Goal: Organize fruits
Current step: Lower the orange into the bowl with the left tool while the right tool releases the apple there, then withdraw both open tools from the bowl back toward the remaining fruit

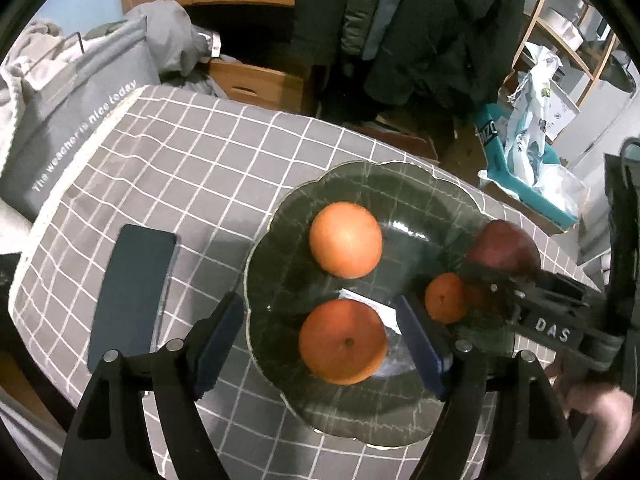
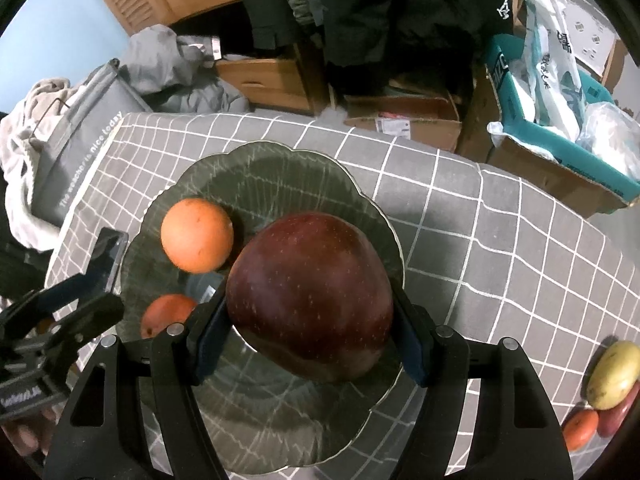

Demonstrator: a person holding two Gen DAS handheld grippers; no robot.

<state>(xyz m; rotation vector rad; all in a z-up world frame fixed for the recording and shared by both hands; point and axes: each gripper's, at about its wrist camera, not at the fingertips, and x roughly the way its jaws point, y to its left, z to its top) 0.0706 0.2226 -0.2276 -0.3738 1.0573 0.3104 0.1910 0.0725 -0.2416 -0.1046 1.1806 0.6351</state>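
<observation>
Table [image 1: 192, 152] draped in a grey cloth with a white grid; a dark scalloped glass plate [image 1: 360, 184] sits on its right half. On the plate: 1 orange [image 1: 345, 239] toward the far side, a 2nd orange [image 1: 342, 342] near, and a small tangerine [image 1: 443, 298] to the right. The left gripper [image 1: 324, 336] hangs over the near orange with its blue pads spread clear of the fruit, grasping nothing. The right gripper [image 2: 310, 334] is clamped on a dark red apple [image 2: 310, 292], held above the plate. A dark phone [image 1: 132, 292] lies left of the plate. At the table's near right edge lie 3 more fruits [image 2: 612, 374], partly cut off, possibly a mango among them. Beyond the table: a grey bag [image 1: 76, 128], wooden drawers [image 2: 264, 80], hanging dark coats [image 1: 420, 20] and a cardboard box [image 2: 560, 148].
</observation>
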